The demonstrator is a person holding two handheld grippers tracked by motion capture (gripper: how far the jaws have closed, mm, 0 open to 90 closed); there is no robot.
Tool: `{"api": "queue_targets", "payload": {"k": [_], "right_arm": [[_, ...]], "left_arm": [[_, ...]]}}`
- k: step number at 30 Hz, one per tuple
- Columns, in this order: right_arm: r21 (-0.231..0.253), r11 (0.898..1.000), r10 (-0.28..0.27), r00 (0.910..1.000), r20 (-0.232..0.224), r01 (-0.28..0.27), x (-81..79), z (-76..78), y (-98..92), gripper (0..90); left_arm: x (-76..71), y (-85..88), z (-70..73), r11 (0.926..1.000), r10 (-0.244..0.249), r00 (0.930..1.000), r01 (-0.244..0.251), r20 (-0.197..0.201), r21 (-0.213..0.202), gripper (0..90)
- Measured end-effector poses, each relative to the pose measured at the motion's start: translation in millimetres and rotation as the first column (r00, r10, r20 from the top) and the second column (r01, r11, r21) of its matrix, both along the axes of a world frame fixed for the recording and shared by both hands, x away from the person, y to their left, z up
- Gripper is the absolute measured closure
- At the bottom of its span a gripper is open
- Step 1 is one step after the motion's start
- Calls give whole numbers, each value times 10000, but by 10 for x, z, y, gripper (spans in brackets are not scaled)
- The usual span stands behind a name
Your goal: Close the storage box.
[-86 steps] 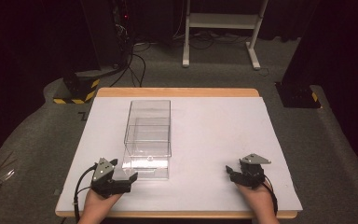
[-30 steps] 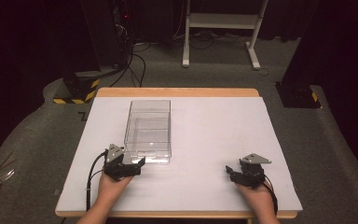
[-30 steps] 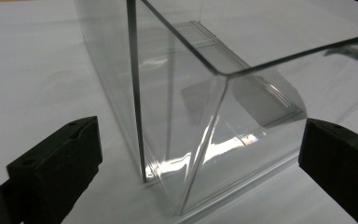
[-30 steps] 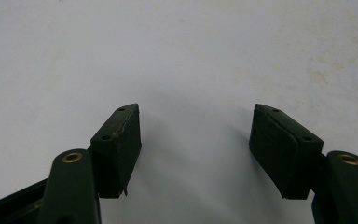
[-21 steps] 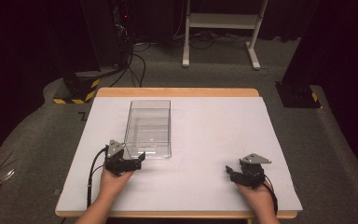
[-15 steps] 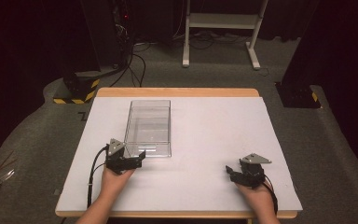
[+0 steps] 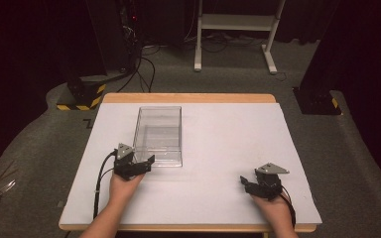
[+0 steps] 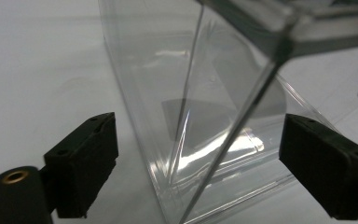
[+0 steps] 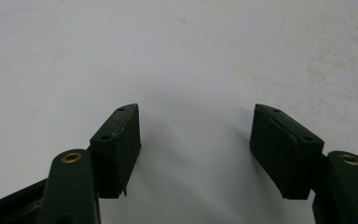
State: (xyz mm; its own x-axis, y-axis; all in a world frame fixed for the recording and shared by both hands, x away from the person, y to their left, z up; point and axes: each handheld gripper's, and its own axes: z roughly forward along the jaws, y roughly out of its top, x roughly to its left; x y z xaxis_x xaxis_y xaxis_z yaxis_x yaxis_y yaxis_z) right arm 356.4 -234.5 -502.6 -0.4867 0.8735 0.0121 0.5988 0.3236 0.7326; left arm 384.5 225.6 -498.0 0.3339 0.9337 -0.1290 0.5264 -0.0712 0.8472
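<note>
Since the earliest frame the left gripper [image 7: 146, 163] has travelled up the table from the near edge to the near left corner of the clear plastic box [image 7: 158, 135], while the right gripper [image 7: 245, 184] has kept its place near the front right of the table. That box also looks lower and flatter in the high view than it did at first.

Now the left gripper's jaws are closing, with the box's near corner between them. In the left gripper view a vertical edge of the clear plastic box [image 8: 200, 116] runs up between the two black pads [image 8: 86, 163], which stand a little off the walls on either side and do not yet press on them. The box sits on the white tabletop [image 7: 228, 144], left of centre, its long side running away from the person, its near end just in front of the left hand [image 7: 124, 186].

The right gripper [image 9: 195, 154] rests released, jaws spread over bare white surface with nothing between them, well apart from the box; the right hand [image 7: 273, 208] holds it by the table's front edge.

No brand, label or writing can be read on the box, the grippers or the table.
</note>
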Motion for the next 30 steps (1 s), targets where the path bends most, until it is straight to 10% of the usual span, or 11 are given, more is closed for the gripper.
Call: {"api": "queue_targets", "payload": {"k": [30], "right_arm": [[114,9999,-27,10000,-11,27,4,2,-16,347]], "left_arm": [[-424,221,88,9947,-890,9946,915,-533,469,135]]}}
